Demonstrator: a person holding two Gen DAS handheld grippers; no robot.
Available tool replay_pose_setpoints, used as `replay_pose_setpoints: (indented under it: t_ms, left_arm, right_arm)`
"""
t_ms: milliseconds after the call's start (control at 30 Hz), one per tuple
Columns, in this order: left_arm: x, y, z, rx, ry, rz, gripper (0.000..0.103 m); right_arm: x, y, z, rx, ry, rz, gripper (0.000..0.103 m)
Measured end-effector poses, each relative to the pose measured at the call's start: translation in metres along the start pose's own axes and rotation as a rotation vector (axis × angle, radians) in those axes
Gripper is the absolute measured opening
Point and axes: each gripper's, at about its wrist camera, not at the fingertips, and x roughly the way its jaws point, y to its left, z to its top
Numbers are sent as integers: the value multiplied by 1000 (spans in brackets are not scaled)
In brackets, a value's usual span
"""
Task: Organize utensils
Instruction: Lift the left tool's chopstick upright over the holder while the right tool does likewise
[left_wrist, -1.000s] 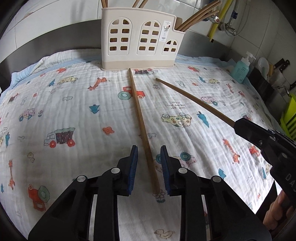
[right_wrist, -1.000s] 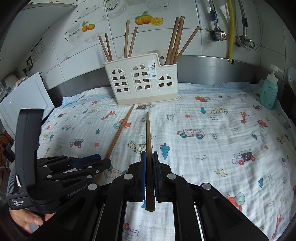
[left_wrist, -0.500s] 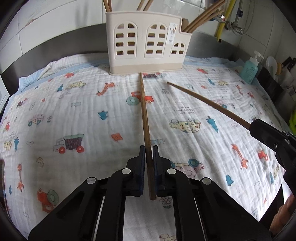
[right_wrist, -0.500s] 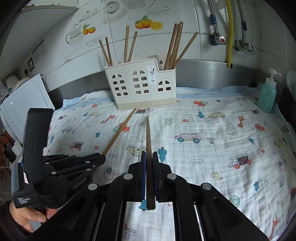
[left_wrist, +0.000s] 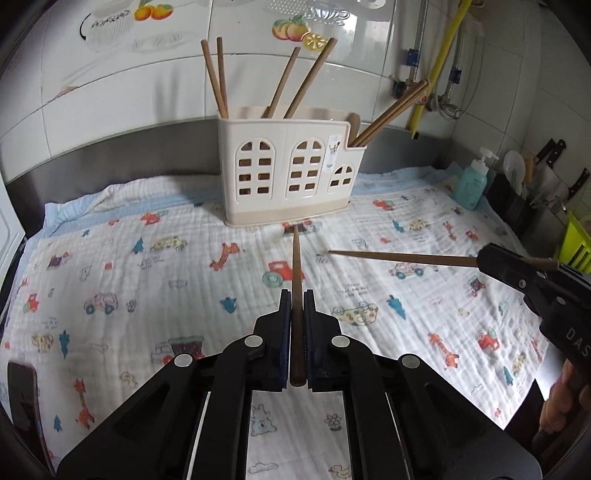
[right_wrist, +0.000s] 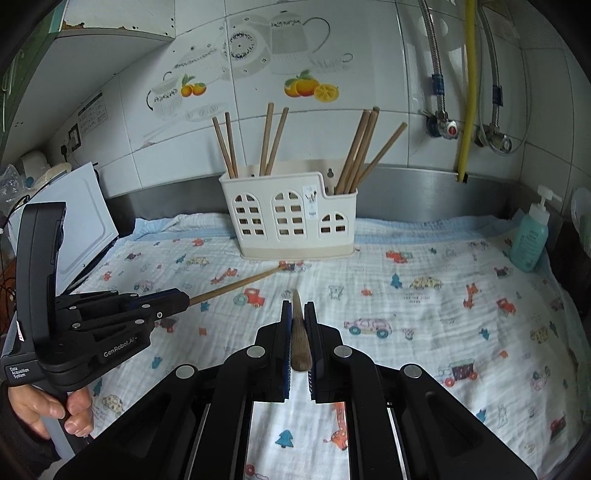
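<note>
Here each claw, left (left_wrist: 296, 295) and right (right_wrist: 297, 306), clamps one chopstick; eight stand in the holder (right_wrist: 291, 218).

1. A utensil holder (right_wrist: 295, 218) stands on the far middle of the cloth (right_wrist: 443, 332), against the back wall.
2. Chopsticks (right_wrist: 271, 138) stand in its compartments, leaning.
3. A soap bottle (right_wrist: 530, 236) sits at the far right.
4. The left gripper (left_wrist: 296, 295) and right gripper (right_wrist: 297, 306) each clamp a chopstick pointing toward the holder.
</note>
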Motion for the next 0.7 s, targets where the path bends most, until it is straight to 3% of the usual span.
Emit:
replay_pose_setpoints:
  t_ms: [700]
  left_arm:
    - [-44,-4,59,124,-131,-46,5]
  right_arm:
    - [-15,-5,97,-72,-74,99,7]
